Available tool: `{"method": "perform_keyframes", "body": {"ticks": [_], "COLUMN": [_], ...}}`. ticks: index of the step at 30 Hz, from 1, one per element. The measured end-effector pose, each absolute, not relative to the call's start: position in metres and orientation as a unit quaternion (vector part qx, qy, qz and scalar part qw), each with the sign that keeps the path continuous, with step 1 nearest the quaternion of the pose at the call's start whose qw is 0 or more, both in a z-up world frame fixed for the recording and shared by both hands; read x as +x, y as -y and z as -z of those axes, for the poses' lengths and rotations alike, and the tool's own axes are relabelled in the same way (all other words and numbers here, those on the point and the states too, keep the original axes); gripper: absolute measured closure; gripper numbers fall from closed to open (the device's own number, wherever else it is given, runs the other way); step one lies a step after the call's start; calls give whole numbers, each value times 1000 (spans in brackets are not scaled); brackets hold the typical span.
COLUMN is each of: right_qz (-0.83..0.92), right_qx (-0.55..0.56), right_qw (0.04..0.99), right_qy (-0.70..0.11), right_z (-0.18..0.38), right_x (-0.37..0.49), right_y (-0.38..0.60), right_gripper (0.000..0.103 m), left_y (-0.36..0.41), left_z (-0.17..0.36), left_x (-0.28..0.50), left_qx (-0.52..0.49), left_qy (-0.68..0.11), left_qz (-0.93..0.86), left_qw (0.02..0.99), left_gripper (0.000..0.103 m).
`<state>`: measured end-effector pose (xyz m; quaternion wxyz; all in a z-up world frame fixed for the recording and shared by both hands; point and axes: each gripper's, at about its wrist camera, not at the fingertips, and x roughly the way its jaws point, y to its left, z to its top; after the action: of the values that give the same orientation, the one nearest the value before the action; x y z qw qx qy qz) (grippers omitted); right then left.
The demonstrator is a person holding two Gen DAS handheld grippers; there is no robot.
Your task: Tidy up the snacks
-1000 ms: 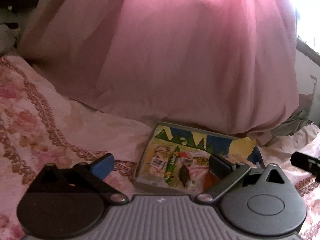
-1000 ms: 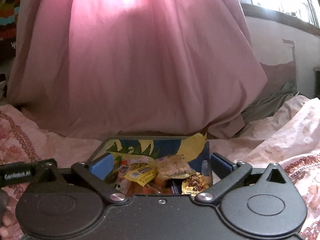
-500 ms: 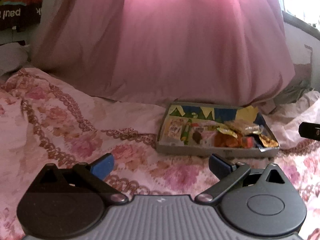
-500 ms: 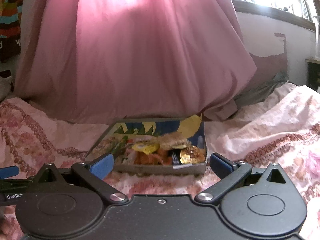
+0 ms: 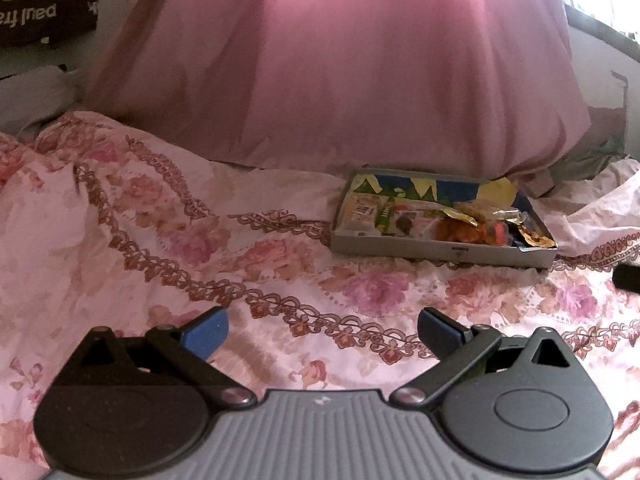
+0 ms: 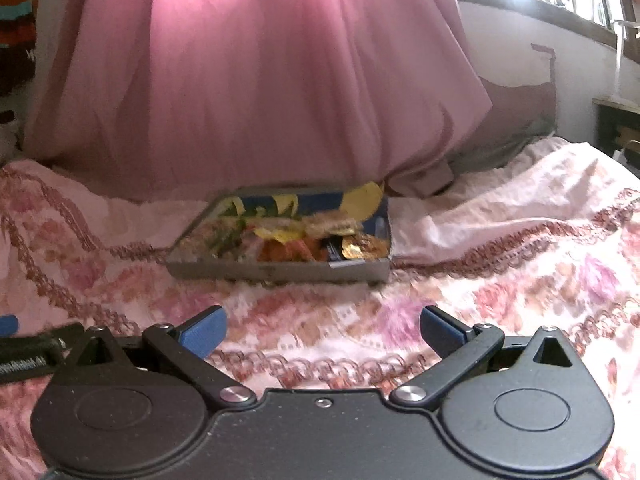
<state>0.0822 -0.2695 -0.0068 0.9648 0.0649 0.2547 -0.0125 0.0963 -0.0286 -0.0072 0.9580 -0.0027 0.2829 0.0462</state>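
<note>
Both grippers, left (image 5: 322, 330) & right (image 6: 322, 330), have backed well off the snack tray (image 6: 280, 270); jaws wide apart, empty. Snacks (image 5: 440, 224) all inside, prob. task done.

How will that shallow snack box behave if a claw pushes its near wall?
The box looks like thin cardboard with low walls, so it will probably flex or dent, not slide cleanly. It sits on a soft, wrinkled bedspread, which would likely bunch and drag. Loose wrappers piled near the rim at one end may spill if it tilts.
</note>
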Motion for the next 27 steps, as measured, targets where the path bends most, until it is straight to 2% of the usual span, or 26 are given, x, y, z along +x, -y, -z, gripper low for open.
{"method": "perform_keyframes", "body": {"ticks": [27], "right_qz": [26], "right_qx": [64], "right_qw": [957], "right_qy": [-282], "right_z": [24], "right_x": [78], "right_y": [268], "right_gripper": [1], "left_y": [27], "left_z": [15], "left_x": [94], "left_qx": [7], "left_qy": [-319], "left_qz": [-63], "left_qw": [946], "left_gripper": [0]}}
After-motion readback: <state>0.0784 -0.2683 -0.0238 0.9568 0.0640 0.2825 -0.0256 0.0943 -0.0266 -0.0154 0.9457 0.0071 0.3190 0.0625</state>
